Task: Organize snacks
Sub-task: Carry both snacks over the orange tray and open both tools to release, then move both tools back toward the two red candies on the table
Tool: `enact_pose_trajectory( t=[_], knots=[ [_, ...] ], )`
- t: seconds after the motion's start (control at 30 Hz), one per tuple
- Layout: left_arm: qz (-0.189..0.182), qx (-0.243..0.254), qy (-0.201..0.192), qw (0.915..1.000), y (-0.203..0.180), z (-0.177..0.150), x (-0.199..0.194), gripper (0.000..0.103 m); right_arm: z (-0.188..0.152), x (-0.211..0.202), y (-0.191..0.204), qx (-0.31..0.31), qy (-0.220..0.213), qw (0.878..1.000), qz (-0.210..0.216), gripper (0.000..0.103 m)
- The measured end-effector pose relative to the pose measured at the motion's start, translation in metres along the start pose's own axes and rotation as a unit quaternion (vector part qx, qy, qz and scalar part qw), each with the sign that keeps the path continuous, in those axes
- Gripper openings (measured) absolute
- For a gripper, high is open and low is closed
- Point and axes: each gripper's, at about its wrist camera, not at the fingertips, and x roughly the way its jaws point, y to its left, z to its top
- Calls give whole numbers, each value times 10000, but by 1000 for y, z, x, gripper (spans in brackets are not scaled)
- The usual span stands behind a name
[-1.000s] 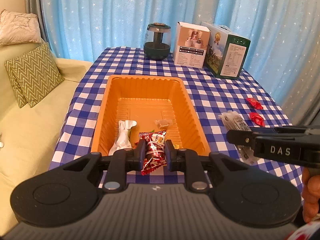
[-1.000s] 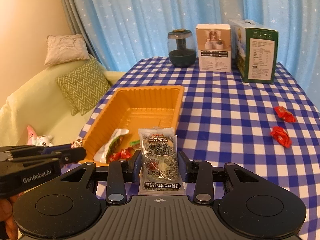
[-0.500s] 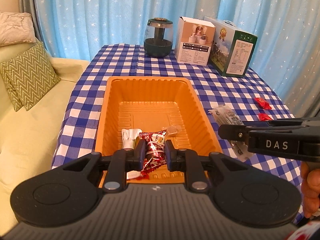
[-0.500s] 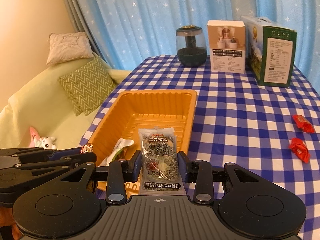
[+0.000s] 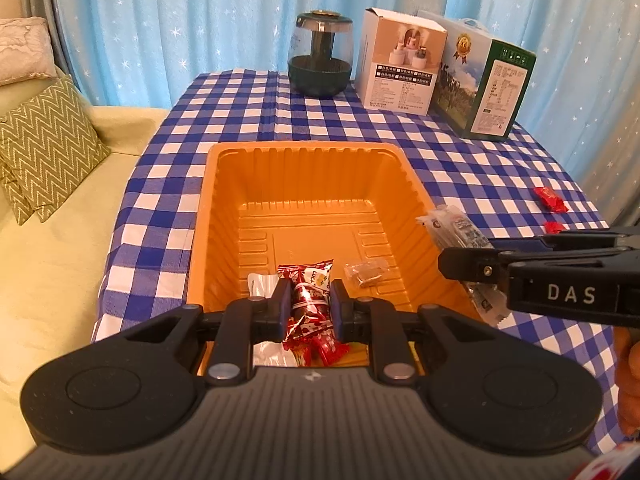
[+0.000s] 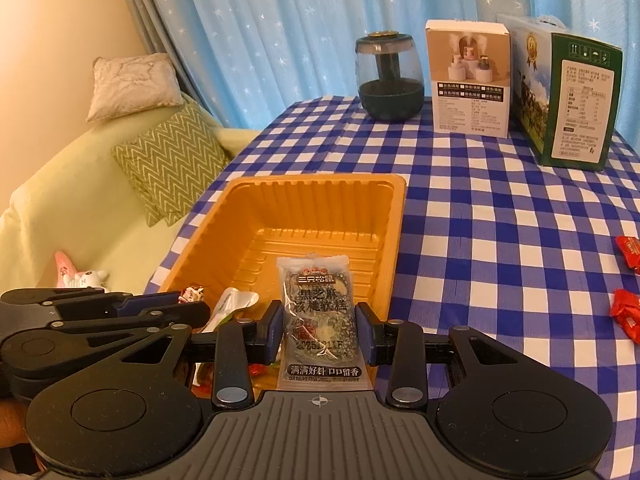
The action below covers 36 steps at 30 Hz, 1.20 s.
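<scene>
- Two tongs each grip a snack: the left tongs (image 5: 307, 304) are clamped on a crinkly red foil-wrapped snack (image 5: 308, 300), and the right tongs (image 6: 318, 330) are clamped on a flat, glossy clear packet (image 6: 318, 312) showing a dark speckled cake inside.
- Both snacks hang above the near end of the orange tray (image 5: 308, 152), a thin moulded plastic tub with ribbed walls, standing on the left part of the counter (image 6: 500, 216) with its blue-and-white checked cloth.
- Inside the tray lie a small clear-wrapped sweet (image 5: 366, 274) and a white wrapper (image 5: 260, 282), the latter mostly hidden behind the left tongs.
- Two red wrapped candies (image 6: 628, 252) lie on the right of the counter, cut off by the picture edge.
- At the far end stand a rounded dark glass jar (image 6: 390, 76), a white carton (image 6: 468, 80) and a green carton (image 6: 572, 100).
</scene>
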Motion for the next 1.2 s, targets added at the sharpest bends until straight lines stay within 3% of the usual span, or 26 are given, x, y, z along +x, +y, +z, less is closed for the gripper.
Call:
enact_pose_trajectory(
  t=[0.17, 0.3, 1.07, 1.13, 1.2],
  knots=[
    [4, 69, 90, 9999, 0, 7, 15, 18, 3, 7, -4, 68, 10, 10000, -28, 38],
    [75, 59, 29, 10000, 3, 9, 16, 32, 3, 9, -7, 98, 20, 9999, -33, 38],
    [240, -325, -146, 9991, 14, -19, -25, 34, 3, 10, 7, 216, 21, 9994, 285, 39],
    [229, -334, -152, 9991, 14, -20, -26, 34, 4, 9, 7, 207, -20, 9992, 352, 41],
    [213, -348, -169, 9990, 14, -20, -28, 34, 4, 4, 4, 259, -124, 9989, 383, 51]
  ],
)
